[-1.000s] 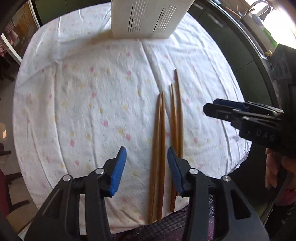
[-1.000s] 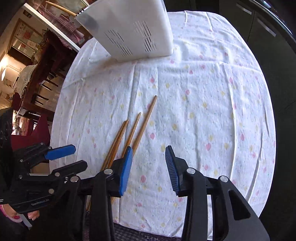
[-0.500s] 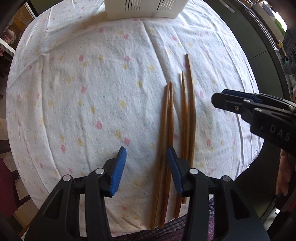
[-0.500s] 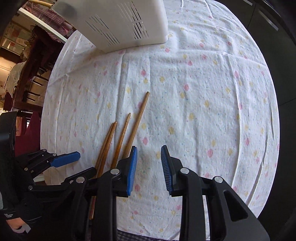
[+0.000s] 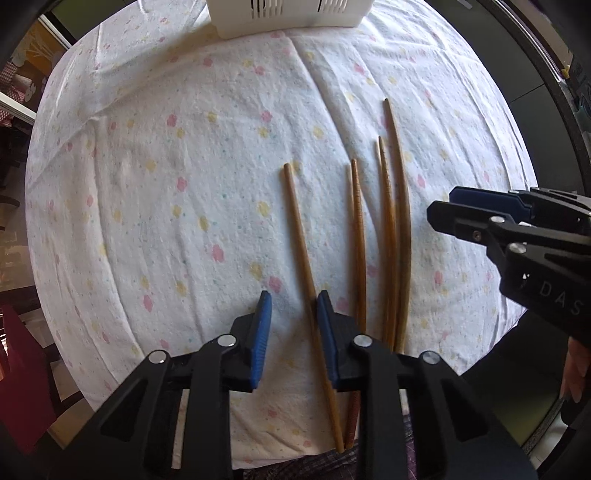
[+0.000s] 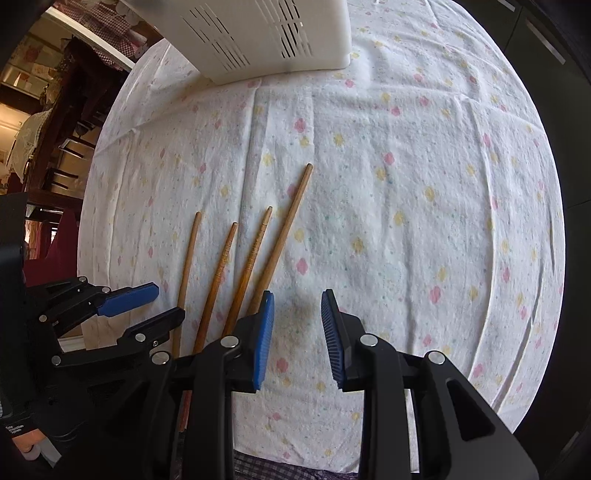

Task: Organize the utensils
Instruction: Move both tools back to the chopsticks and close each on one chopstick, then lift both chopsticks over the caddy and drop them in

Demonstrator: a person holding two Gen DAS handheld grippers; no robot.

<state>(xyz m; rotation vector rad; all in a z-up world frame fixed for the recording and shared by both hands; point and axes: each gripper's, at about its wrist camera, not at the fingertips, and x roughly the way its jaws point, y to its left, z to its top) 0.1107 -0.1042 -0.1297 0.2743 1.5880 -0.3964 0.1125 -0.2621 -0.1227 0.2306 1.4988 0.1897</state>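
Blue pads of the left hand-held gripper [image 5: 291, 325] stand a narrow gap apart at the lower centre of the left wrist view; its jaws have just been closing. No chopstick lies between the pads. The leftmost chopstick [image 5: 301, 243] runs just outside the right-hand pad and passes under that finger toward the bottom of the frame; whether pad and stick touch I cannot tell.

Right hand-held gripper [image 6: 297, 332]: jaws partly open, nothing between them, only bare cloth below. In its own view the chopsticks lie to the lower left of the pads, fanned out, their lower ends hidden behind the left finger.

Count: four chopsticks, wooden, all flat on the surface. In the left wrist view one lies apart on the left; the second chopstick [image 5: 358, 236] sits in the middle; the two right chopsticks [image 5: 395, 236] lie close together, nearly touching along their length. One white slotted basket [image 5: 288, 18] at the top edge of the frame, well apart from the sticks. One flowered tablecloth [image 5: 166, 184] covering the surface.

Change from a second ago: the sticks then lay as two tight pairs; now the leftmost stick is split off from its partner and angled away to the upper left. The right hand-held gripper's opening is slightly narrower than it was.
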